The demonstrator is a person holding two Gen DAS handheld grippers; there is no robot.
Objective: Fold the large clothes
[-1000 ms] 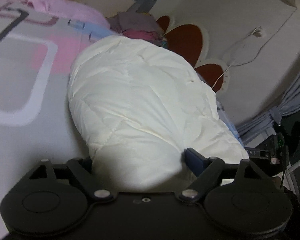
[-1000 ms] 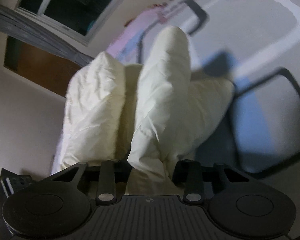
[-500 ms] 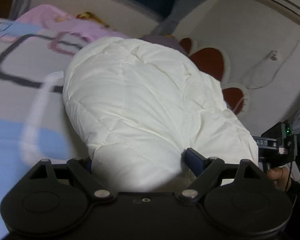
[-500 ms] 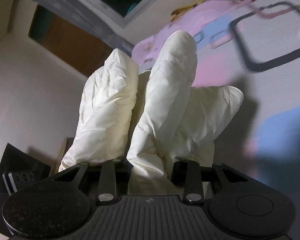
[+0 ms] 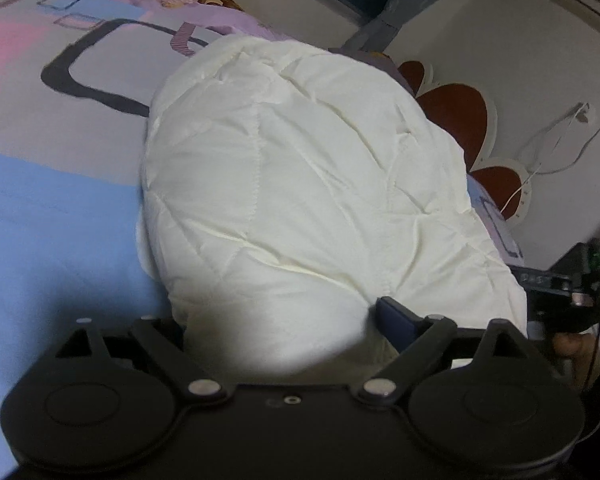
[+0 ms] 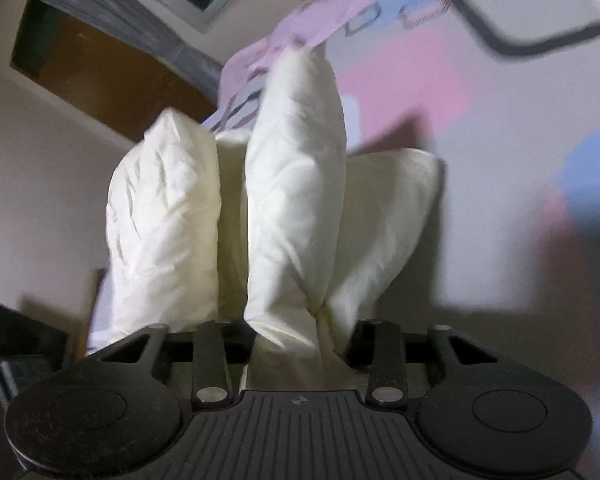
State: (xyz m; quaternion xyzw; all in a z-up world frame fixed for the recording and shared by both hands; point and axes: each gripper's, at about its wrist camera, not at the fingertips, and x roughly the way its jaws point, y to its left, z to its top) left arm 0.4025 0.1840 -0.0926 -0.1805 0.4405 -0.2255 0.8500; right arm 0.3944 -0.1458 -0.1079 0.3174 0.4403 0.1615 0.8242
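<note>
Bedding in pastel blue, pink and grey blocks covers the bed, and over it hangs the cream quilted jacket, bunched and puffy, held up at two places. Compared with a second ago the patterned bed cover has slid across both views: from the left wrist, a broad blue patch now sits left of the jacket where grey and pink lay before, and the dark window and curtain have come into sight above the jacket. The red petal-shaped headboard sits right of the jacket, with a white cable on the wall beyond it.

The left claw is clamped on the jacket's padded edge; only its blue right pad shows, the other being buried in fabric. Right of the jacket, this view alone catches the other dark device and a bit of the hand gripping it.

From the right wrist, the right claw is clamped on a gathered neck of the jacket, which rises from it in three upright puffy folds. Only this view shows a brown door left of the jacket and a crumpled lilac cloth on the bed above the jacket's tallest fold. This view is smeared by motion, more so than half a second ago. No containers are to be seen anywhere.
</note>
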